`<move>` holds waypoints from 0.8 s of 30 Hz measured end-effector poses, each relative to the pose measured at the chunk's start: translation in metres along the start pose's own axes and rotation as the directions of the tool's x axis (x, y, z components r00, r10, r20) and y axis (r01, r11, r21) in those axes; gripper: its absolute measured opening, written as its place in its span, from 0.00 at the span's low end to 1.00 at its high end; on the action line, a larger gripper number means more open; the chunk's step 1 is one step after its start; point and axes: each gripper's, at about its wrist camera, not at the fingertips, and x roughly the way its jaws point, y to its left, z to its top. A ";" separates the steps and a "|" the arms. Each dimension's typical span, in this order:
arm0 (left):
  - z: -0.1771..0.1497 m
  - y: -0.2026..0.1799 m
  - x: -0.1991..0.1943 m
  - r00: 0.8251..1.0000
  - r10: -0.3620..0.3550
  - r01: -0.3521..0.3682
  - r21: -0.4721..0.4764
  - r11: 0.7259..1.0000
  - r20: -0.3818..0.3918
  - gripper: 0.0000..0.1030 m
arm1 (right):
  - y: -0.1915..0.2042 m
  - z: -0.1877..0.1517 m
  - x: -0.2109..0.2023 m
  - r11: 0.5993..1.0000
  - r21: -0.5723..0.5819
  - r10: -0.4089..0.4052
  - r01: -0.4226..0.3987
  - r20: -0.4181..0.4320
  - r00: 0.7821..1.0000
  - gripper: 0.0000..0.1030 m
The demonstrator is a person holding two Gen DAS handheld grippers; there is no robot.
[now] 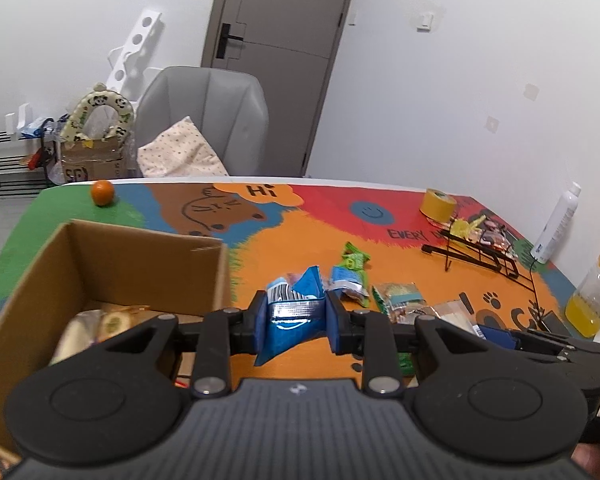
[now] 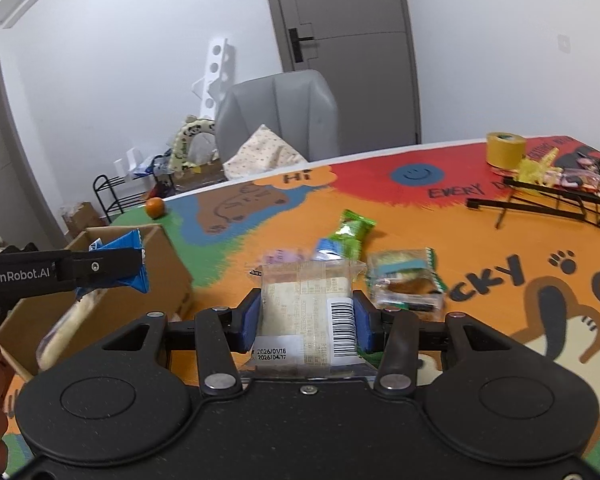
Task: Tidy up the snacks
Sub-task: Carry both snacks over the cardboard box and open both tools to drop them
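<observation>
Clamping blue packet [image 1: 290, 320] – left gripper [image 1: 294, 314] | right gripper [image 2: 306, 318] – pinching clear-wrapped cake [image 2: 300, 312], seen only from right wrist

We are in a lived-in room of a home, not a lab or a shop. A grey padded armchair [image 1: 204, 120] with a dotted cushion [image 1: 180, 152] stands behind the table [image 1: 320, 240], whose top is covered by a bright cartoon mat with a bear, a smiley and the word "Hi". Behind it we see a grey interior door [image 1: 276, 60] with a black handle, plain white walls with switches, and a black wire shoe rack [image 1: 4, 164] on the floor. Beside the rack sits a cardboard carton [image 1: 88, 164] with a panda-print inflatable ring [image 1: 100, 112] on it, the usual household clutter.
</observation>
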 end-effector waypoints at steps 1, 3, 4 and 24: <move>0.000 0.004 -0.004 1.000 0.006 -0.006 -0.005 1.000 0.004 0.27 | 0.004 0.001 0.000 1.000 -0.005 0.010 -0.010 0.002 1.000 0.43; 0.001 0.012 -0.011 1.000 0.020 -0.020 -0.018 1.000 0.013 0.27 | 0.012 0.002 -0.001 1.000 -0.014 0.024 -0.024 0.007 1.000 0.43; 0.002 0.017 -0.014 1.000 0.026 -0.025 -0.024 0.999 0.017 0.27 | 0.017 0.003 -0.001 0.999 -0.020 0.033 -0.033 0.009 0.999 0.43; -0.005 0.097 -0.050 0.991 0.133 -0.129 -0.137 0.982 0.016 0.28 | 0.092 0.019 0.005 0.984 -0.117 0.134 -0.131 0.014 0.991 0.43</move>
